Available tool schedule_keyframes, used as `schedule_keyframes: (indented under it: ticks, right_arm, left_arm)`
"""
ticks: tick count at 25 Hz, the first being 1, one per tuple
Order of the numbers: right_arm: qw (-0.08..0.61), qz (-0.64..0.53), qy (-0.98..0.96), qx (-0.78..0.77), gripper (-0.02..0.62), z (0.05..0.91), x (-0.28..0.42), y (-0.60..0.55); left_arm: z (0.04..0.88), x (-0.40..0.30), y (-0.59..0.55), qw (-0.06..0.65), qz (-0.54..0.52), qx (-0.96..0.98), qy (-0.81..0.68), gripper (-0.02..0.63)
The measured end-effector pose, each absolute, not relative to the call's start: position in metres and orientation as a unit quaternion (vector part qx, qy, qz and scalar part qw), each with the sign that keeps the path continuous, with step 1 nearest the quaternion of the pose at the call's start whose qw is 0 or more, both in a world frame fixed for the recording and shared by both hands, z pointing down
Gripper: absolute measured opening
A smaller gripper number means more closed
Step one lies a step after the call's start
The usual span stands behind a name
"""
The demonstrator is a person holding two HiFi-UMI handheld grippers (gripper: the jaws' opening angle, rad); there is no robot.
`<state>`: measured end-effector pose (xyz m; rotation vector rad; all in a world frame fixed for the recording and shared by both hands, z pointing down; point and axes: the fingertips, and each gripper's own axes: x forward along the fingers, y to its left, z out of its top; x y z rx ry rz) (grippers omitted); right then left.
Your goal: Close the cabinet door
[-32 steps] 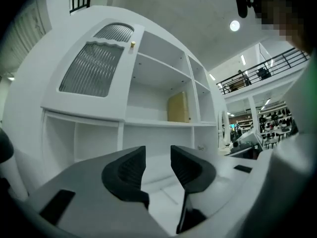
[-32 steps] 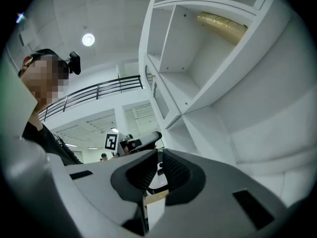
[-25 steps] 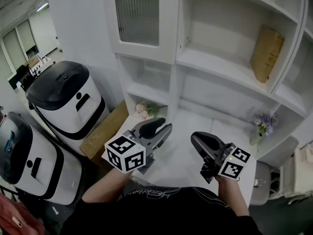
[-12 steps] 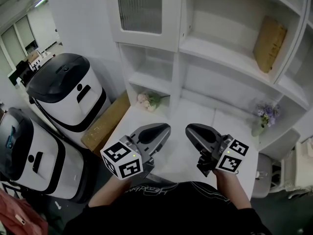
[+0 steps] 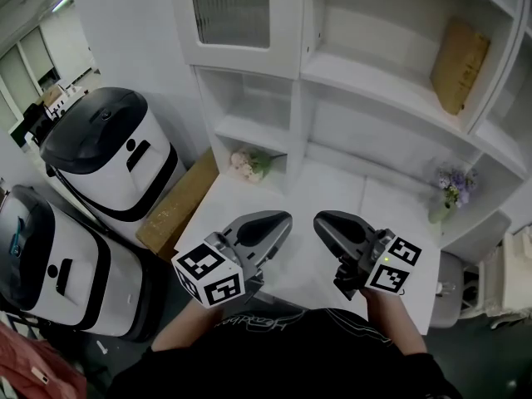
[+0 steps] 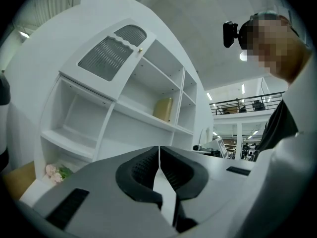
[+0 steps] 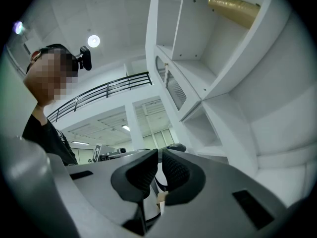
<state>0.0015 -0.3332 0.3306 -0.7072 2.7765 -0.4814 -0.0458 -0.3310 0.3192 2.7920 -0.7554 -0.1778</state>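
The white cabinet door (image 5: 237,19) with a ribbed glass pane is at the upper left of the shelf unit and lies flush with its frame. It also shows in the left gripper view, door (image 6: 111,51), and edge-on in the right gripper view, door (image 7: 173,88). Both grippers hover low over the white counter (image 5: 332,194), well short of the door, pointing at the shelves. My left gripper (image 5: 285,220) (image 6: 159,148) is shut with nothing between its jaws. My right gripper (image 5: 319,220) (image 7: 159,152) is shut and empty as well.
Two white bins with dark lids (image 5: 112,160) (image 5: 46,264) stand at the left, with a flat cardboard box (image 5: 179,202) beside them. Pink flowers (image 5: 249,163) lie in a lower shelf, a vase of purple flowers (image 5: 449,191) stands at the right, and a brown package (image 5: 457,52) leans on an upper shelf.
Both grippers have drawn back from the shelves toward the person. The left gripper's jaws, apart a second ago, have come together.
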Motion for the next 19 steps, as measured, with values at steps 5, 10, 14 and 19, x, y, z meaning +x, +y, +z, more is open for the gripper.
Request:
schedule_keyframes:
  ticks: [5,10,14,19]
  right_arm:
    - [0.115,-0.160,0.949,-0.245,0.055,0.329,0.005,-0.327]
    - [0.112,-0.148,0.952,-0.243,0.055,0.320,0.009,-0.318]
    - [0.115,-0.139,0.954,-0.241,0.055,0.313,0.013,-0.313]
    - [0.118,-0.144,0.953,-0.239,0.055,0.314,0.016,-0.310]
  left_arm:
    - [0.322,-0.045,-0.333,0.132,-0.068,0.953,-0.263,0.029]
    - [0.317,-0.043,-0.328,0.130,-0.075,0.953,-0.264,0.029]
    - [0.311,-0.038,-0.321,0.118,-0.073,0.955,-0.261,0.029]
    - [0.311,-0.035,-0.315,0.119,-0.065,0.954,-0.267,0.029]
